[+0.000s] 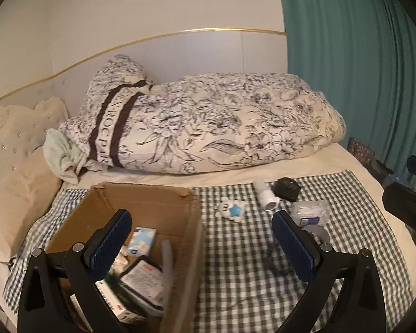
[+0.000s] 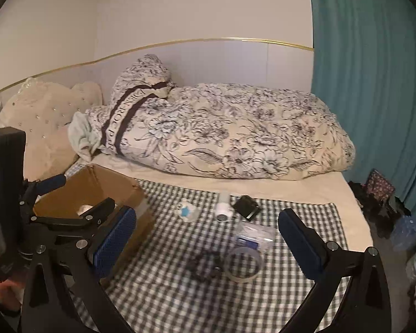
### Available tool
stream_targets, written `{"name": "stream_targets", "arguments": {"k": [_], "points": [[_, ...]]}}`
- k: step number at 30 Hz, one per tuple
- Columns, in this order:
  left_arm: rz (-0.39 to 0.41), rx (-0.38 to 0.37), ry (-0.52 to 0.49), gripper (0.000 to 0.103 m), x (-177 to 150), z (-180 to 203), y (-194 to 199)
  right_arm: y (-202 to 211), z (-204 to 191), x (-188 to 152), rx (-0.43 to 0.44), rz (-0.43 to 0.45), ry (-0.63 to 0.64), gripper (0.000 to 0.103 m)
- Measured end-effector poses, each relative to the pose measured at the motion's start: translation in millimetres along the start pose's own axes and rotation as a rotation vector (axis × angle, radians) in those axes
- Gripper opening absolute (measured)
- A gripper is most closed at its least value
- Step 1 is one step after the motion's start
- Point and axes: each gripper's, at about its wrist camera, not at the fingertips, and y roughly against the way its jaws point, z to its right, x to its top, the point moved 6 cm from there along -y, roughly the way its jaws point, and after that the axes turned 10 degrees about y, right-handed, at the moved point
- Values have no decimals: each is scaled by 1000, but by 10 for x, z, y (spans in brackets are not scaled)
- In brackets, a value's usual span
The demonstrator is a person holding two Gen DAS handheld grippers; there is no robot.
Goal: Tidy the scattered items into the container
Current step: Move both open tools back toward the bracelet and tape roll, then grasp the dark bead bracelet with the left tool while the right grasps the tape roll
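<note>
With both your left claw (image 1: 201,238) and right claw (image 2: 208,234) spread wide and empty, take the tape roll (image 2: 242,263) lying flat on the bed right of the box (image 2: 97,191): light, stiff, slick, so pinch across its rim.

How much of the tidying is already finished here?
Partly done: the cardboard box already holds several packets. In hand: nothing; the left tool and right tool are both open. Left on the checked cloth: bear toy, white tube, black case, plastic packet, tape roll, dark tangle.
</note>
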Motion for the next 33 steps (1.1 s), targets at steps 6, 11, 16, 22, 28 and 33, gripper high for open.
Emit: {"name": "stream_targets", "arguments": {"k": [6, 11, 16, 22, 28, 33], "points": [[-4, -30, -10, 103, -77, 247, -127, -52, 258, -213, -32, -33, -31, 103], [-50, -73, -13, 103, -184, 449, -266, -137, 412, -363, -47, -61, -47, 103], [-88, -100, -1, 103, -289, 590, -406, -235, 515, -469, -51, -83, -65, 103], [-117, -79, 10, 103, -397, 633, -597, -385, 595, -606, -53, -107, -72, 103], [-158, -89, -15, 103, -572, 714, -790, -602, 672, -789, -50, -152, -91, 103], [-195, -131, -11, 103, -739, 786, -952, -764, 769, -931, -45, -189, -119, 103]]}}
